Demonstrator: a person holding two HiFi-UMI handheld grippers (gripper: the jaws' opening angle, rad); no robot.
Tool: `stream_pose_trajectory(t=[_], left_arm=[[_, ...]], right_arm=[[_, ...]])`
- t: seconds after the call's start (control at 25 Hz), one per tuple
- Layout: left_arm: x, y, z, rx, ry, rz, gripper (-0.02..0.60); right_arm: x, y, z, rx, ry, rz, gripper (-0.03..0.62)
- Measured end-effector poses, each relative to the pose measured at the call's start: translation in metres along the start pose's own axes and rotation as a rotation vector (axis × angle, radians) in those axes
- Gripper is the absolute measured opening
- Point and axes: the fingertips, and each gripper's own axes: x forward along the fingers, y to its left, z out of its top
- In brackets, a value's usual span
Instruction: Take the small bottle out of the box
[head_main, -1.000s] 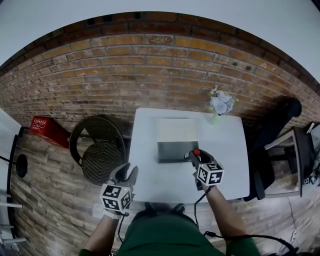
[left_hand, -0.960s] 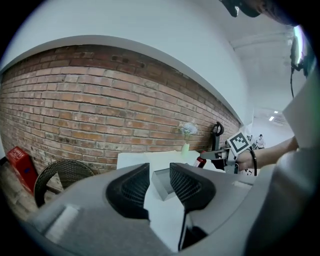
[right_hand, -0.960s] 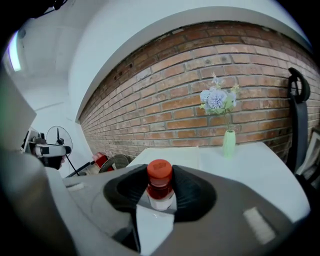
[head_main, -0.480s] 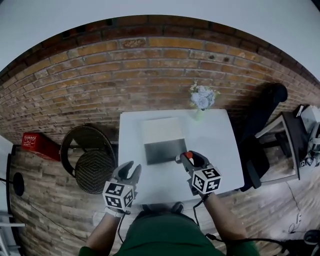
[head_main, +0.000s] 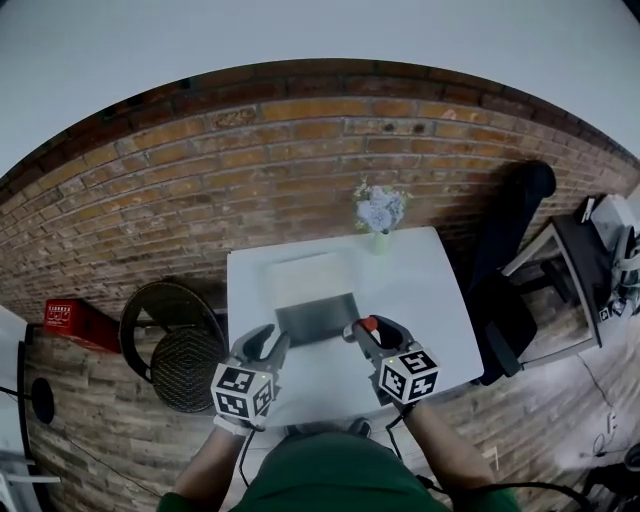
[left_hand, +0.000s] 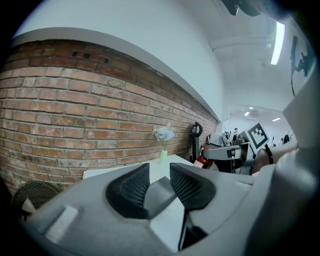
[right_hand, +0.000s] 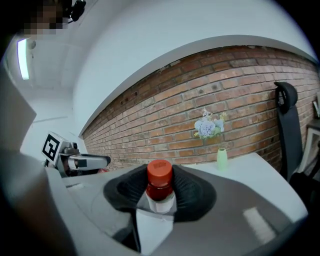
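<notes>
Right gripper (head_main: 362, 331) is clamped on the small bottle (head_main: 368, 324); in the right gripper view the red cap (right_hand: 159, 172) stands up between the two pads, the neck pinched tight; the bottle is held clear of the open box (head_main: 318, 318), just off its front right corner, above the white tabletop (head_main: 430, 300); over the last second it has drawn a little toward the person and away from the box; left gripper (head_main: 262, 346) has come in from beyond the tabletop's left edge to sit near the box's front left corner, jaws a narrow gap apart with nothing between them; removal looks done; what's left is probably setting the bottle down on bare tabletop; flower vase (head_main: 378, 238) stands well behind, not in the way.
</notes>
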Motion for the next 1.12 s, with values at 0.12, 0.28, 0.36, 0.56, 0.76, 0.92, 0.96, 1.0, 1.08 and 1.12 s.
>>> stream_pose_trajectory(t=[0.12, 0.28, 0.36, 0.56, 0.76, 0.92, 0.96, 1.0, 1.08, 1.12], left_arm=[[0.009, -0.011, 0.018, 0.027, -0.022, -0.021, 0.135], [0.016, -0.024, 0.034, 0.051, -0.039, -0.043, 0.135], [0.017, -0.03, 0.04, 0.058, -0.042, -0.05, 0.135], [0.017, -0.041, 0.059, 0.085, -0.069, -0.054, 0.135], [0.011, -0.041, 0.074, 0.085, -0.106, -0.03, 0.135], [0.01, -0.045, 0.072, 0.068, -0.107, -0.043, 0.135], [0.011, -0.045, 0.07, 0.061, -0.103, -0.046, 0.135], [0.011, -0.045, 0.067, 0.052, -0.099, -0.049, 0.135], [0.013, -0.044, 0.06, 0.035, -0.089, -0.052, 0.135], [0.013, -0.044, 0.056, 0.026, -0.084, -0.054, 0.135]], right_arm=[[-0.007, -0.003, 0.017, 0.022, -0.046, 0.001, 0.15], [-0.018, -0.004, 0.043, 0.022, -0.105, 0.017, 0.15], [-0.024, -0.004, 0.054, 0.015, -0.134, 0.024, 0.15], [-0.039, -0.007, 0.081, 0.02, -0.208, 0.029, 0.15], [-0.047, -0.003, 0.099, 0.028, -0.255, 0.038, 0.15], [-0.052, 0.0, 0.108, 0.057, -0.28, 0.053, 0.15], [-0.053, 0.0, 0.109, 0.068, -0.284, 0.057, 0.15], [-0.053, 0.0, 0.109, 0.081, -0.287, 0.061, 0.15], [-0.053, -0.001, 0.109, 0.11, -0.291, 0.067, 0.15], [-0.052, -0.001, 0.108, 0.121, -0.292, 0.066, 0.15]])
